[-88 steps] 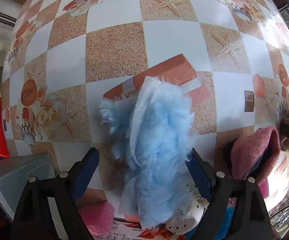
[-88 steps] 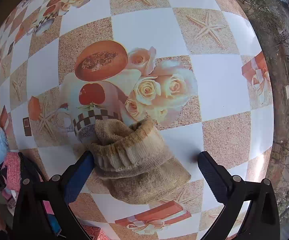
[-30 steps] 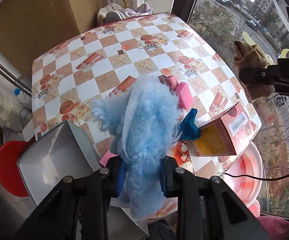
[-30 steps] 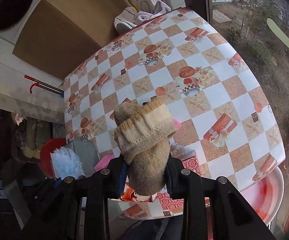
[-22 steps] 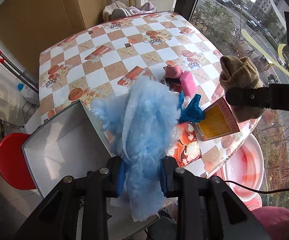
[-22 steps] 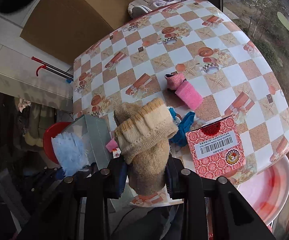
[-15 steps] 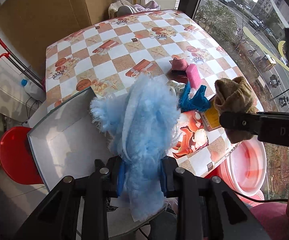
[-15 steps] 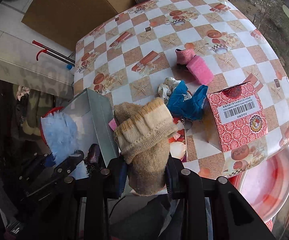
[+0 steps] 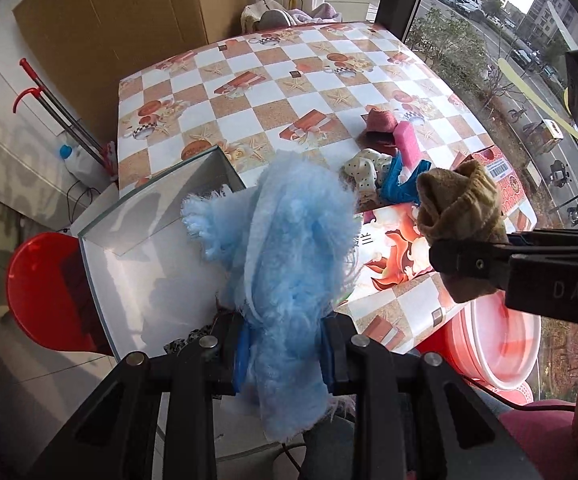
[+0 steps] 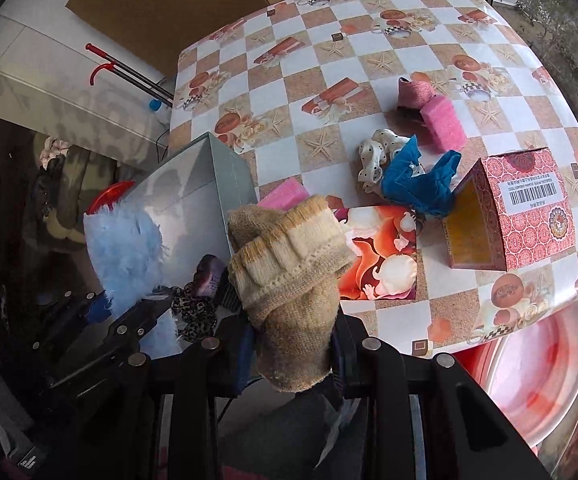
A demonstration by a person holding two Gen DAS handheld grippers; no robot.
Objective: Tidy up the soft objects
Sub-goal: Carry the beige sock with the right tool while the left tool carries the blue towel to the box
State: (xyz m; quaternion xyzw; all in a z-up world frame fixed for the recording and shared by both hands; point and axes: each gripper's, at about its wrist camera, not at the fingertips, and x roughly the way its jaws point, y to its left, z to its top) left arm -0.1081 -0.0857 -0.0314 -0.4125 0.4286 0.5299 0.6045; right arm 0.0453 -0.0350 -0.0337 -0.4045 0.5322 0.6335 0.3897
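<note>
Carrying both loads: our left gripper (image 9: 285, 344) was clamped on the fluffy blue cloth (image 9: 289, 256) above the grey box (image 9: 137, 256); right gripper (image 10: 293, 354) pinched the tan knit sock (image 10: 289, 276) beside it. Next, we judged: lower and release inside.

The grey box (image 10: 193, 184) stood open-topped at the table's near left corner, its interior (image 9: 161, 264) mostly bare, with dark patterned cloth (image 10: 195, 304) at the near end. The fluffy blue cloth (image 9: 289, 264) hung over that opening. Right of the box, the blue rag (image 10: 417, 184), spotted cloth (image 10: 373, 160), pink sponge (image 10: 443, 124) and red carton (image 10: 521, 208) crowded the near table; the far half (image 9: 273, 64) lay open.
</note>
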